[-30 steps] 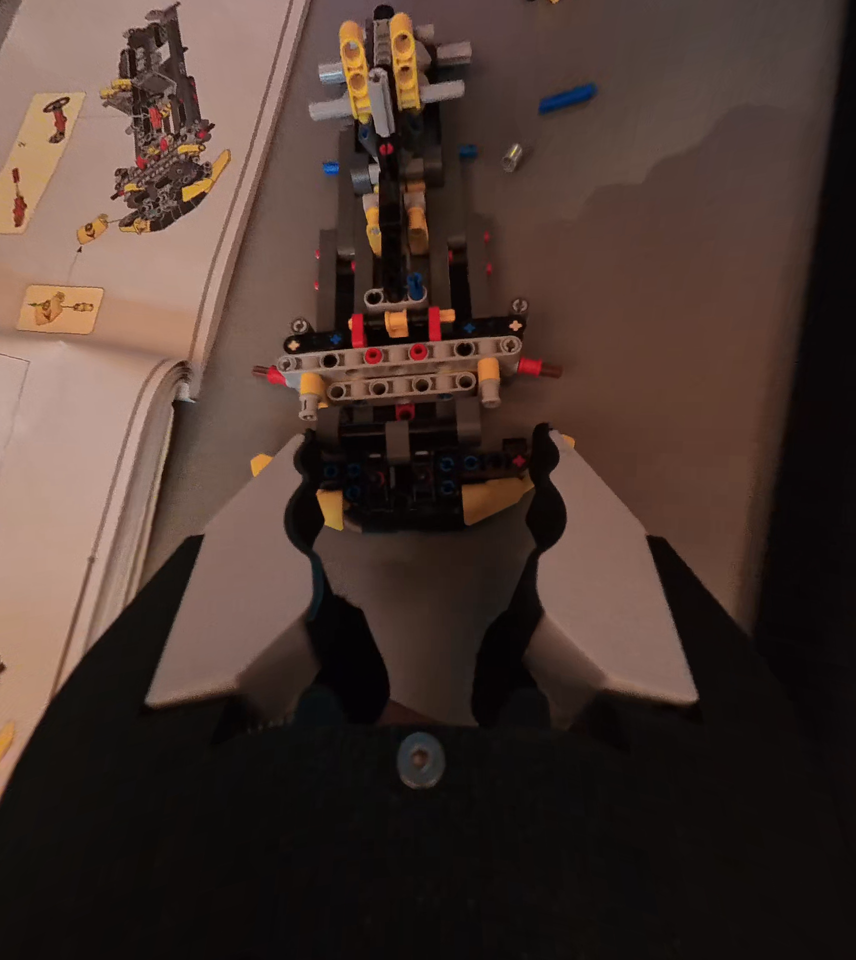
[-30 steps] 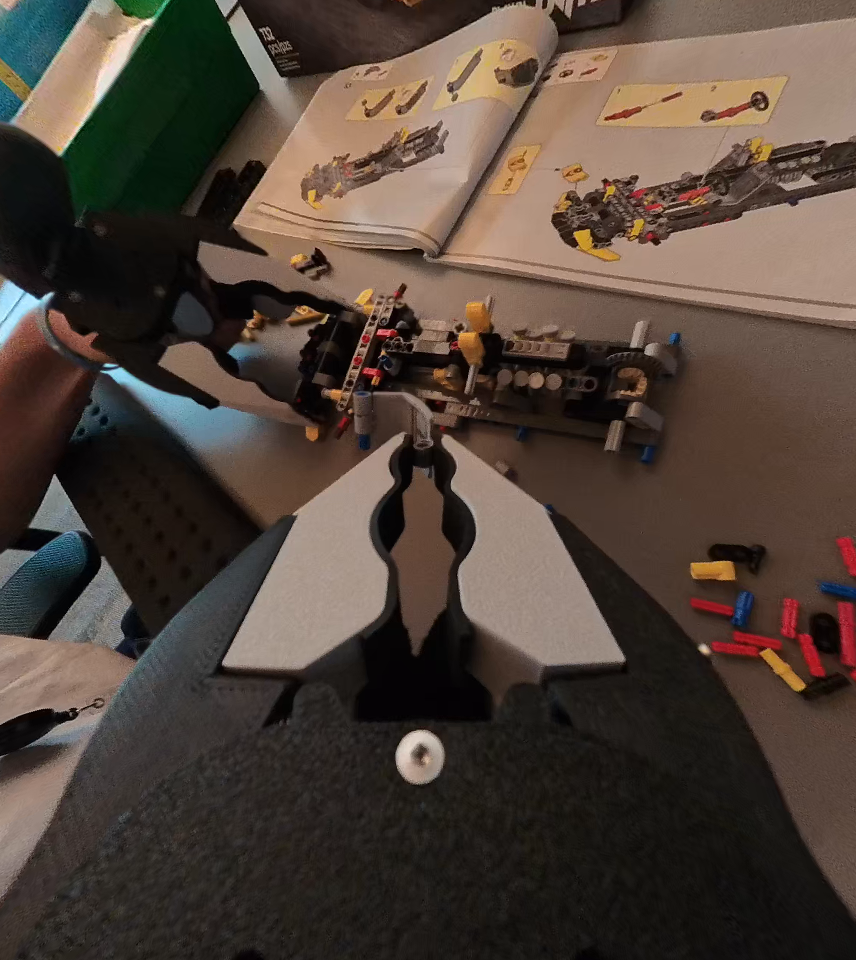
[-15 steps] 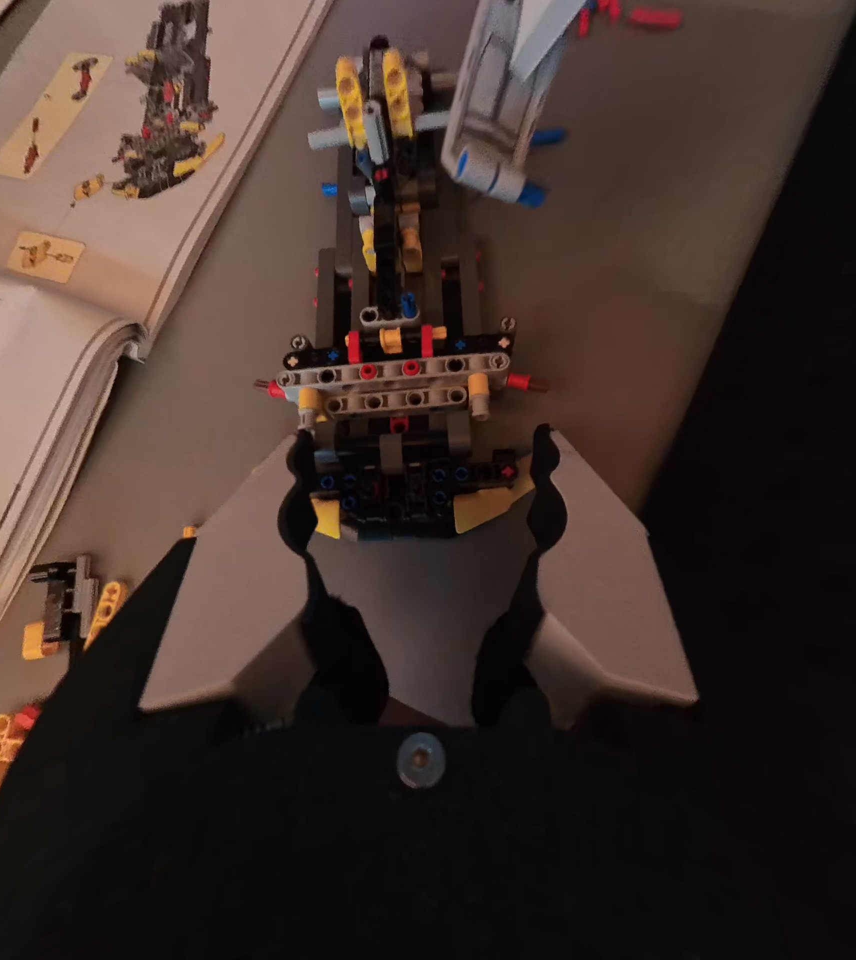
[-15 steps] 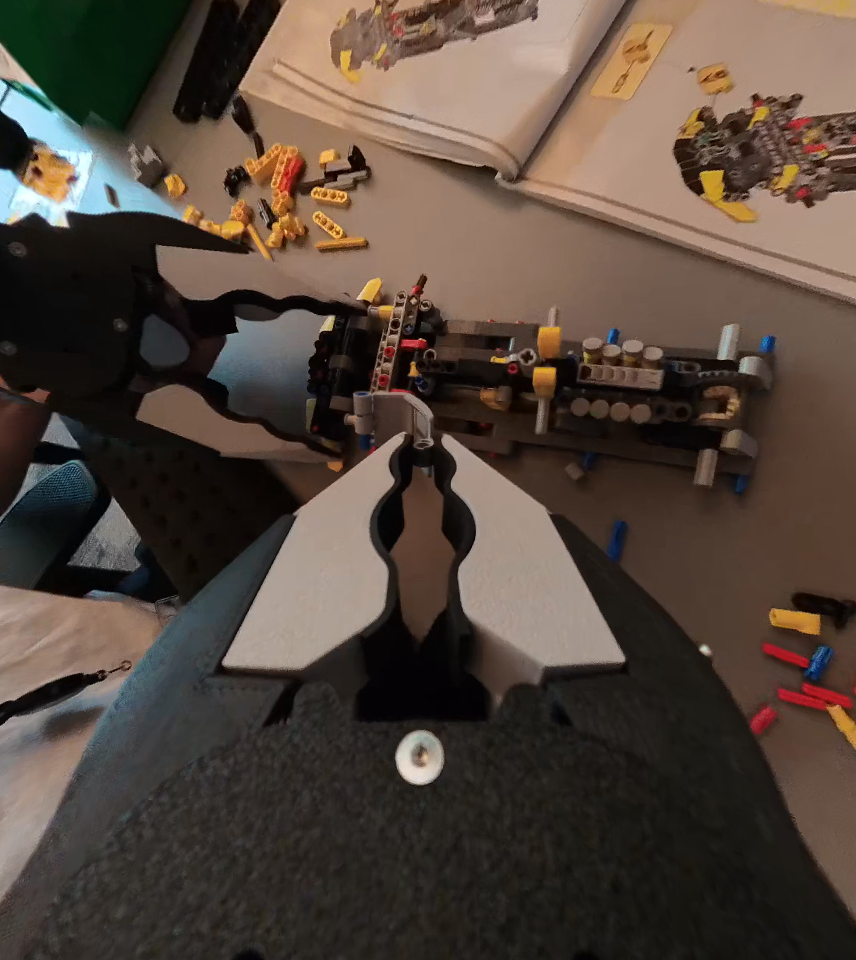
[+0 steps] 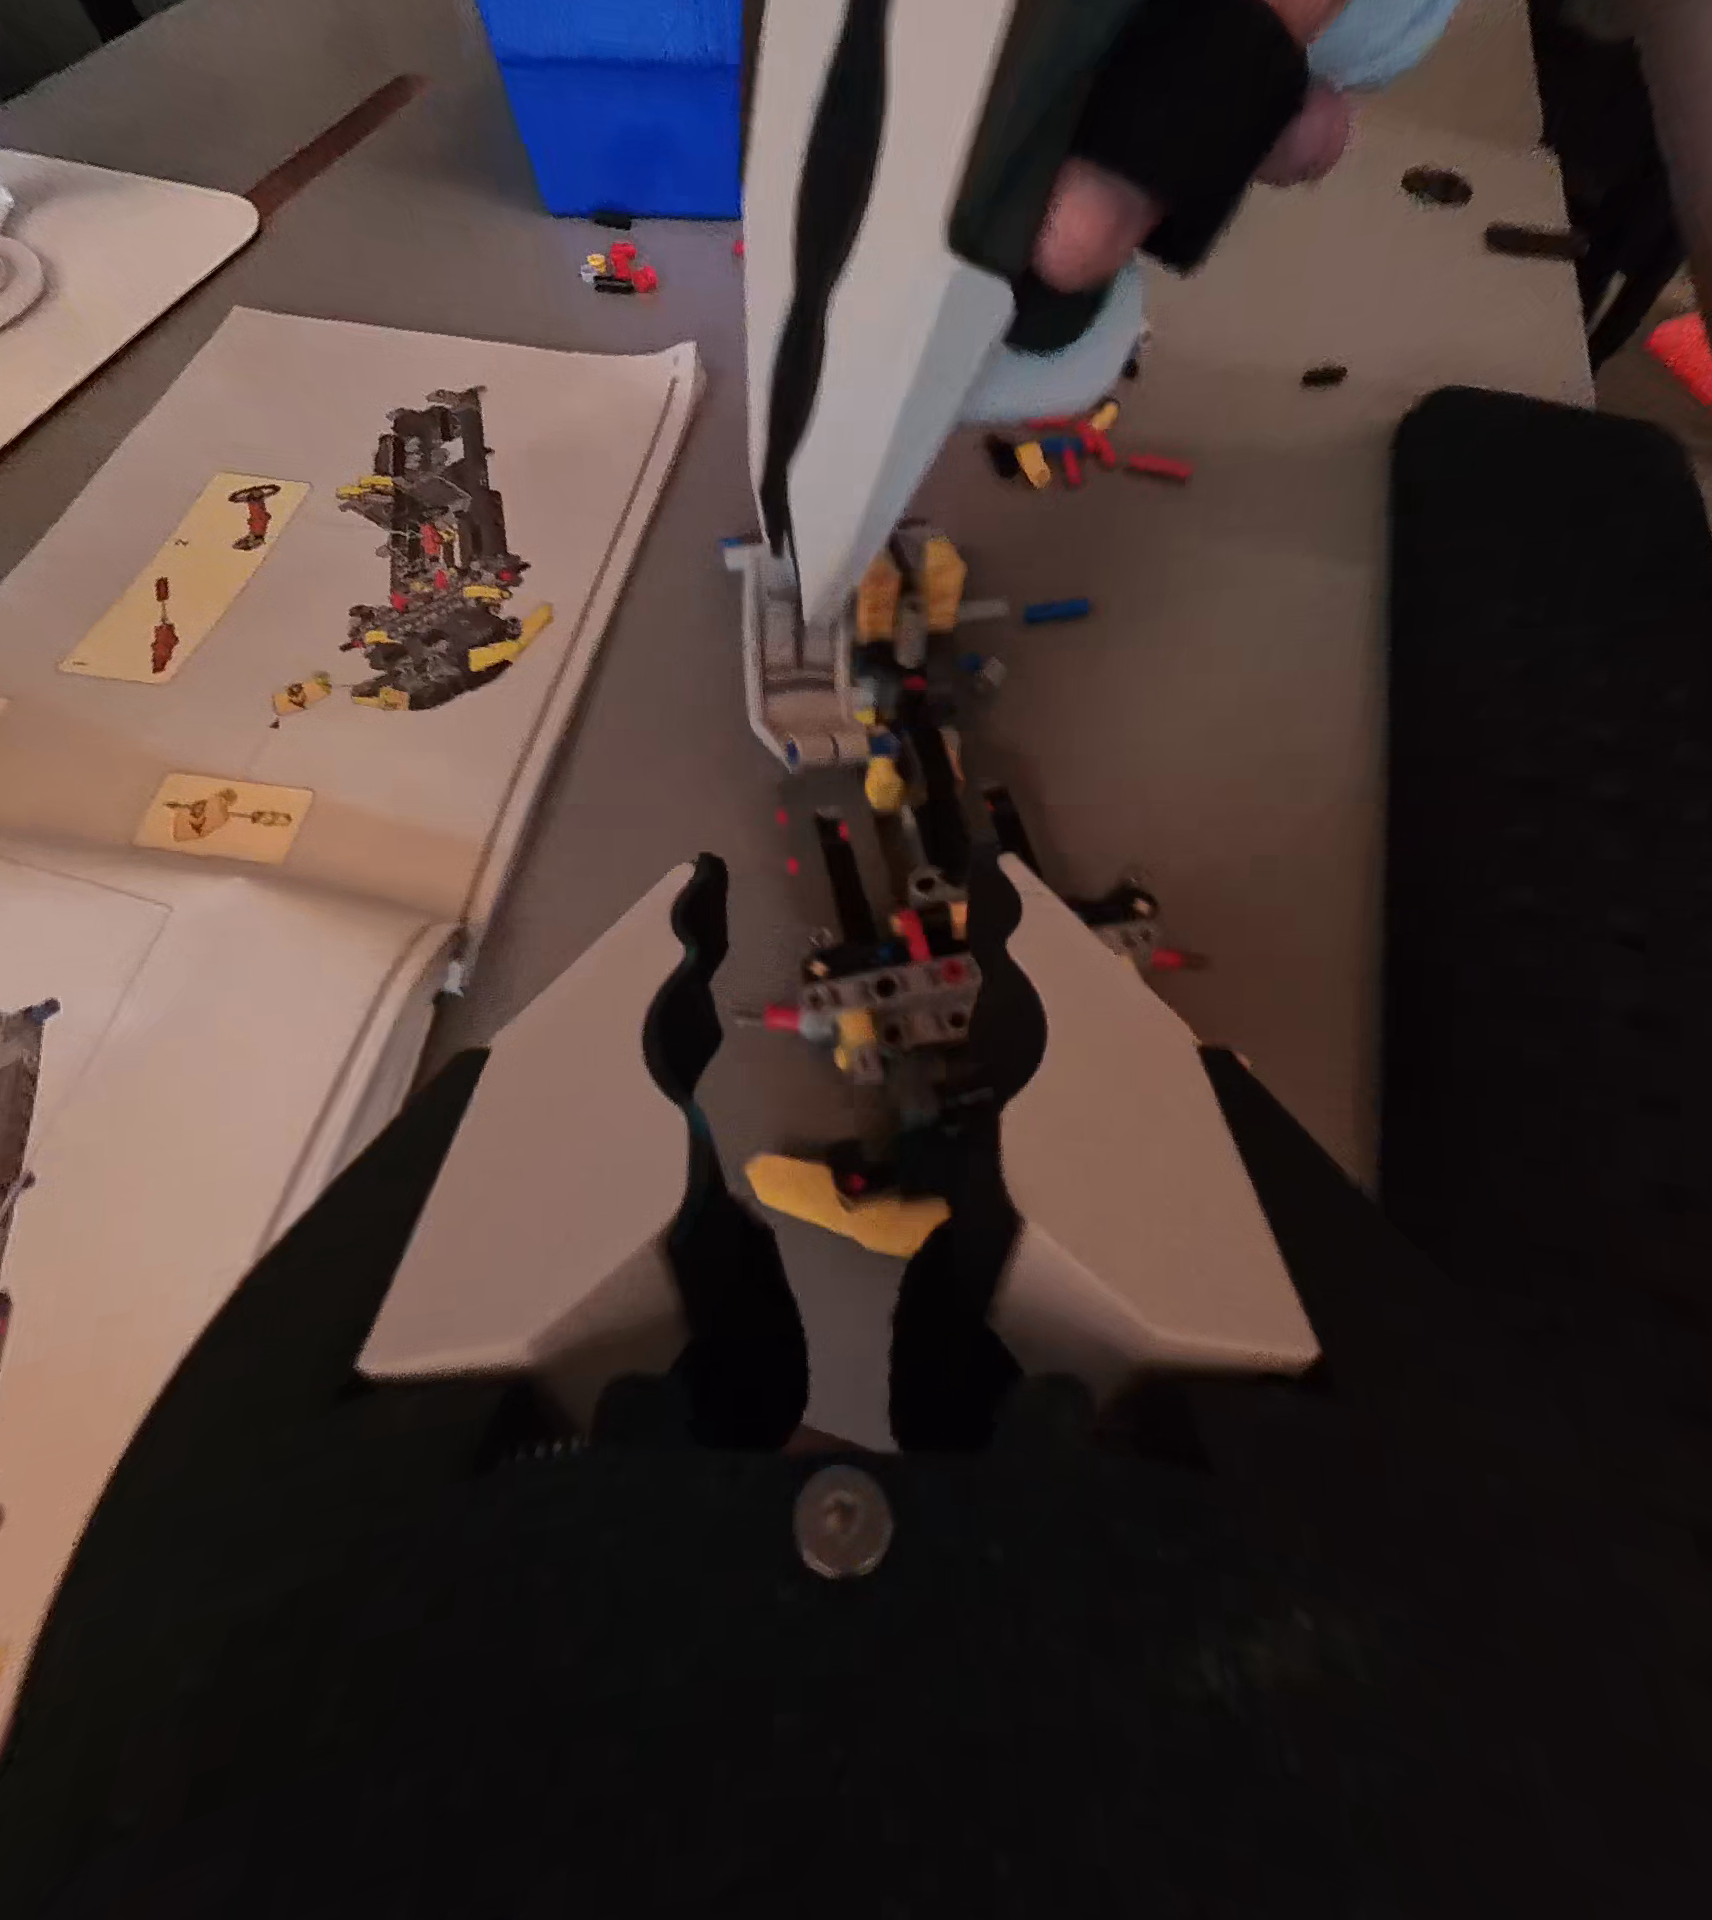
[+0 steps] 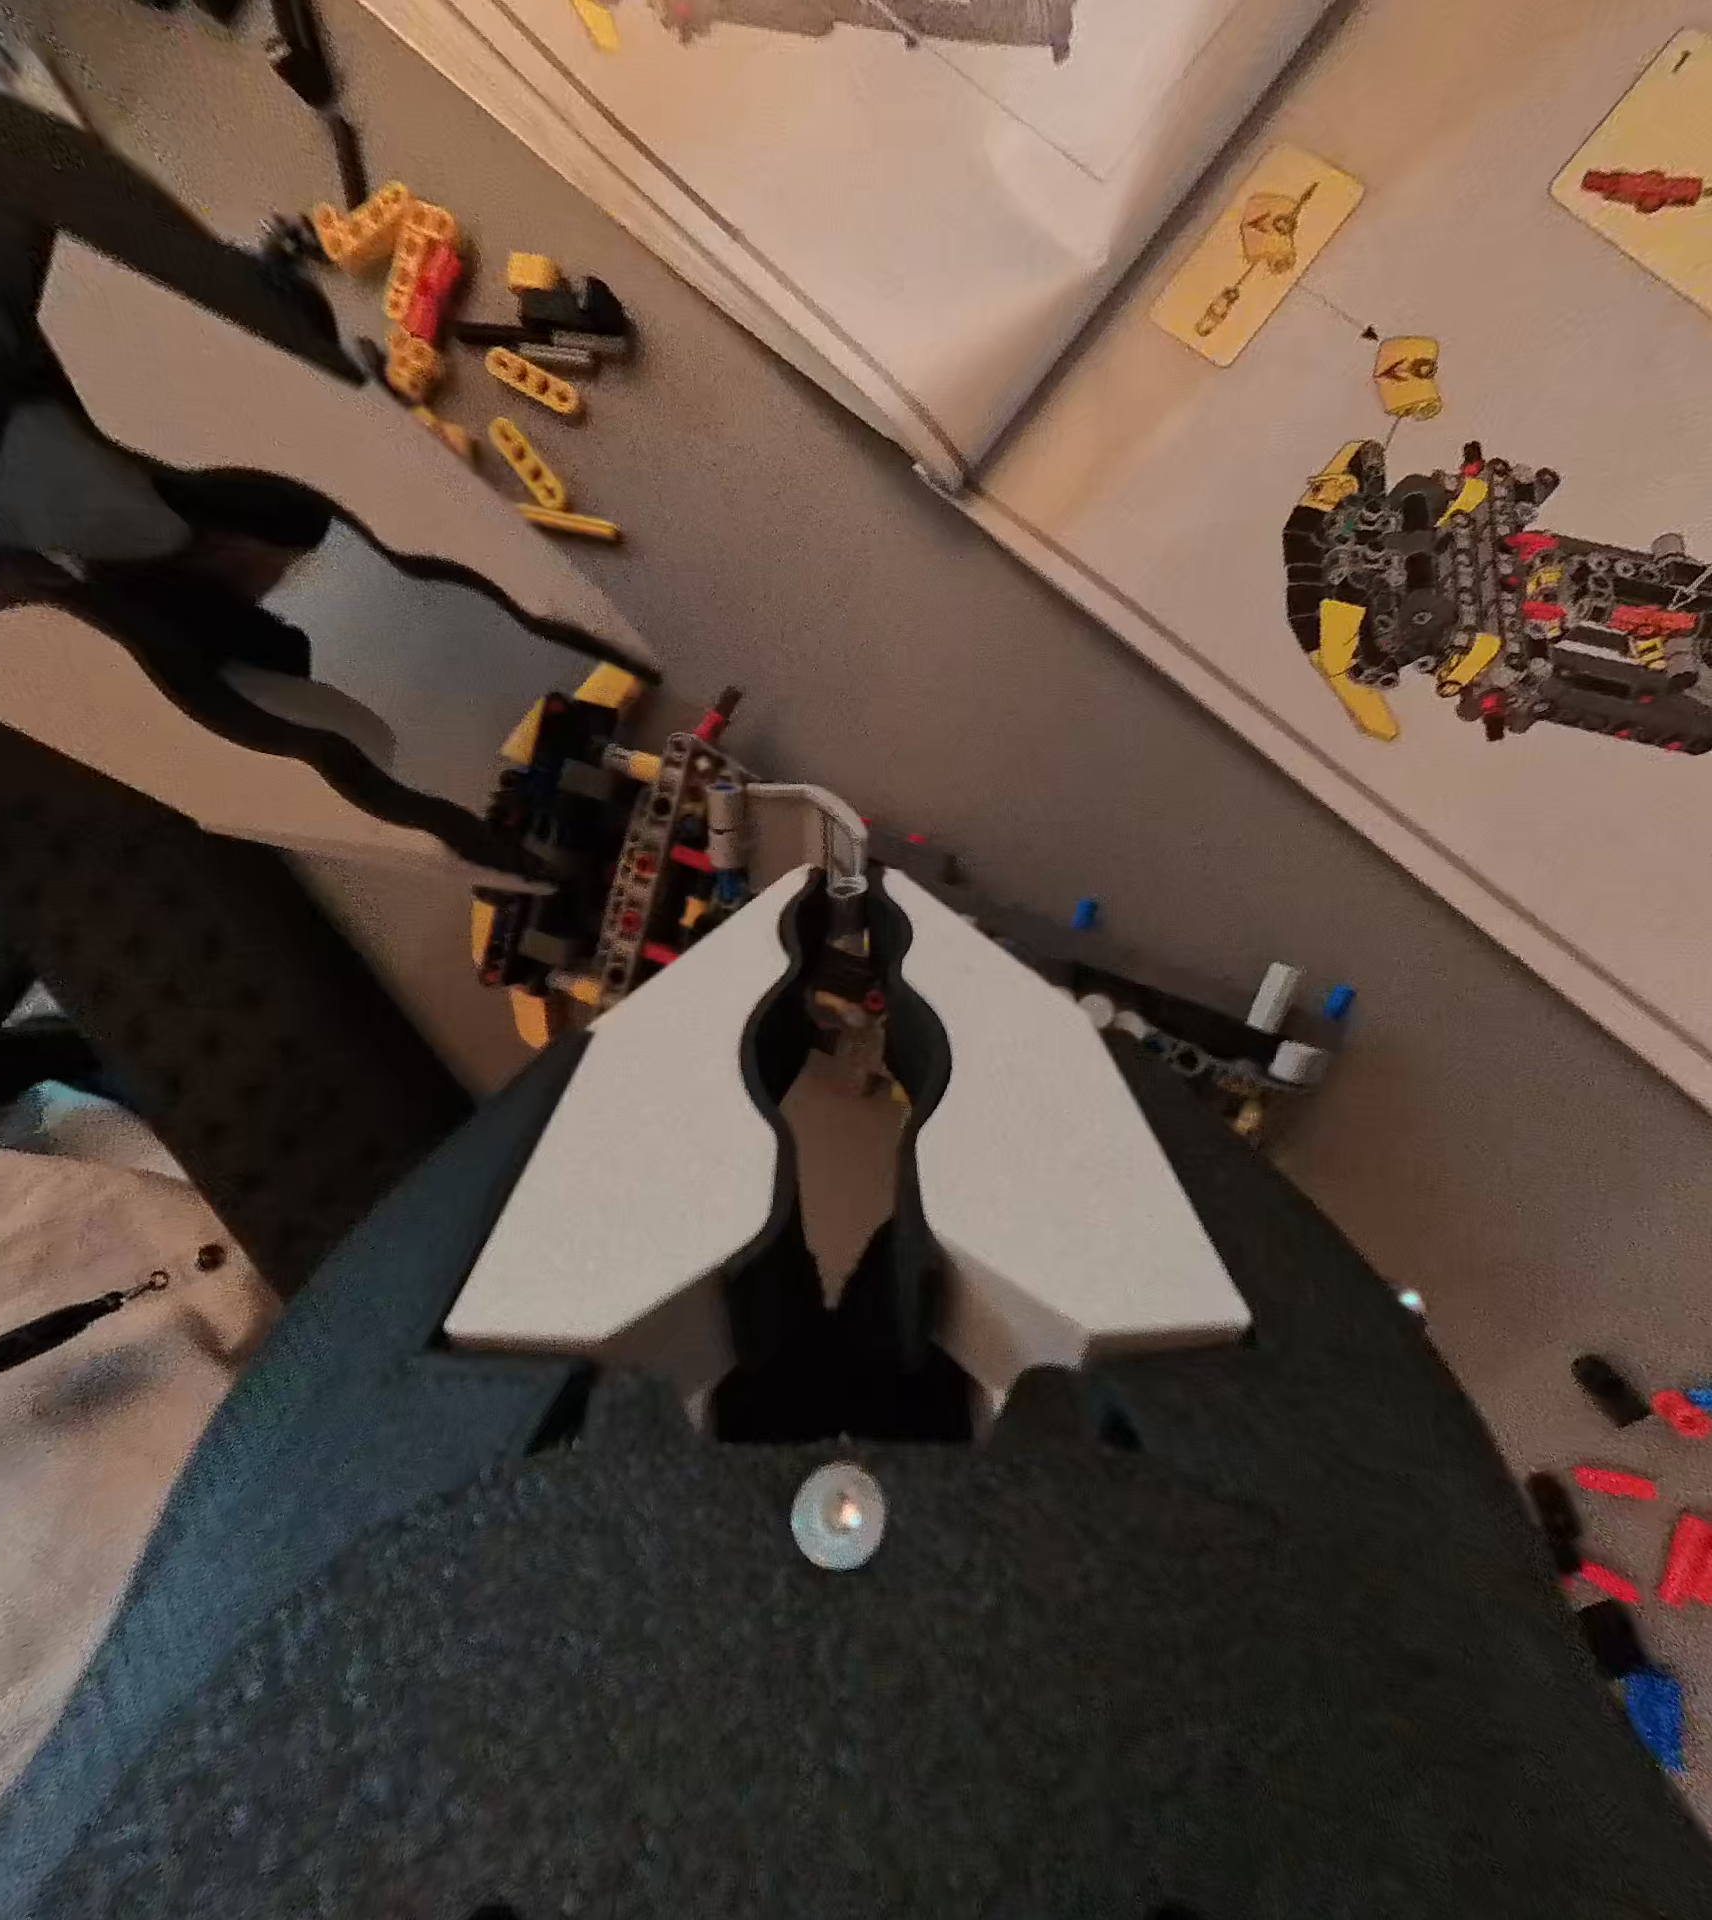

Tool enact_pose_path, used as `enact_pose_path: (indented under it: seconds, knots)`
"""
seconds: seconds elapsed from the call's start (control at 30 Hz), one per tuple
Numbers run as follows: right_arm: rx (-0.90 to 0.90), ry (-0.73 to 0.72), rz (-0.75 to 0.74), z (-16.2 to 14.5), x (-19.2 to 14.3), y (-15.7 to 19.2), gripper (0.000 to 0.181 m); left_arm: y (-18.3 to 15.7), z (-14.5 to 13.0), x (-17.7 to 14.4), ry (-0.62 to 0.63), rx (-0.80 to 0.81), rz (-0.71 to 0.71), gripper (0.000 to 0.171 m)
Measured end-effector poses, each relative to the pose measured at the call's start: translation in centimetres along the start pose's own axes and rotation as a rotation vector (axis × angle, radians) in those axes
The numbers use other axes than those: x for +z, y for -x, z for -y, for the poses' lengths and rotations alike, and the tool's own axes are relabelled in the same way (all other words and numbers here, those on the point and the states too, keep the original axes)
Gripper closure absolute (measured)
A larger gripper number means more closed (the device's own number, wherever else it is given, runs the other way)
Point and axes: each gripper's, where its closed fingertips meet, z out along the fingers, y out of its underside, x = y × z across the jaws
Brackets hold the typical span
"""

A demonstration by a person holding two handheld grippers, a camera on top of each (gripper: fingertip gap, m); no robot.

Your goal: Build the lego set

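The long black, grey and yellow lego model (image 5: pixel 909 790) lies across the grey table, rolled towards its side. My left gripper (image 5: pixel 850 883) is shut on the model's front end with the yellow wedges (image 5: pixel 852 1205). In the right wrist view, the left gripper (image 6: pixel 566 753) holds that same end (image 6: pixel 571 883). My right gripper (image 6: pixel 844 883) is shut on a light grey bent piece (image 6: pixel 800 805). The piece's far end touches the model's grey holed beam (image 6: pixel 660 831). In the left wrist view, the right gripper (image 5: pixel 800 582) comes down from above onto the model with that piece (image 5: pixel 779 665).
The open instruction booklet (image 5: pixel 312 623) lies left of the model and also shows in the right wrist view (image 6: pixel 1247 312). Loose yellow beams (image 6: pixel 478 343) and red and blue pins (image 6: pixel 1693 1538) are scattered on the table. A blue box (image 5: pixel 623 104) stands at the back. A black chair (image 5: pixel 1579 831) is on the right. The left gripper's tips are roughly 6 cm from the right gripper's.
My left gripper has closed in on the model's front and the model has rolled towards its side. My right gripper has moved in over the model with the grey bent piece.
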Motion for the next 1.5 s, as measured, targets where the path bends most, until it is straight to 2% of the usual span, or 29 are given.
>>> enact_pose_path:
  seconds: [0.2, 0.33, 0.43, 0.5, 0.63, 0.73, 0.83, 0.9, 1.07, 1.37, 1.5]
  knots:
    - [0.013, -0.004, -0.011, 0.7, 0.1, -2.8, 0.175, 3.1, 1.4, 2.1, -0.048, -0.051, 0.019, 0.136]
    - [0.052, 0.02, 0.001, -0.4, 0.1, -4.0, 0.175, 1.7, 0.7, 3.4, -0.018, 0.004, -0.011, 0.136]
    - [0.057, 0.048, 0.049, -0.8, 0.7, -3.9, 0.176, 2.0, 0.5, 4.2, -0.003, 0.053, 0.051, 0.132]
    - [0.062, 0.067, 0.071, -0.9, 0.8, -3.9, 0.176, 2.4, 0.9, 4.5, -0.019, 0.03, 0.059, 0.134]
    - [0.069, 0.097, 0.093, -1.0, 1.1, -3.8, 0.175, 2.4, 1.2, 4.8, -0.037, -0.068, -0.026, 0.136]
    - [0.109, 0.081, 0.137, -0.7, 1.0, -3.4, 0.175, 2.1, 0.7, 4.9, -0.005, 0.031, -0.023, 0.13]
    - [0.148, 0.081, 0.152, -0.5, 1.2, -3.5, 0.175, 2.5, 1.1, 5.3, -0.006, 0.125, 0.049, 0.136]
    - [0.162, 0.078, 0.171, -0.4, 1.3, -3.2, 0.175, 2.1, 0.8, 5.6, 0.023, 0.147, 0.031, 0.149]
    - [0.173, 0.069, 0.198, -0.2, 1.4, -2.8, 0.175, 2.0, 0.4, 5.7, 0.028, 0.196, 0.059, 0.157]
    - [0.217, 0.021, 0.349, -0.1, 2.3, -1.4, 0.172, 1.8, -1.3, 5.0, 0.059, 0.281, 0.045, 0.158]
    - [0.216, 0.024, 0.345, -0.4, 2.8, -1.6, 0.173, 2.0, -1.3, 4.9, 0.057, 0.292, 0.049, 0.158]
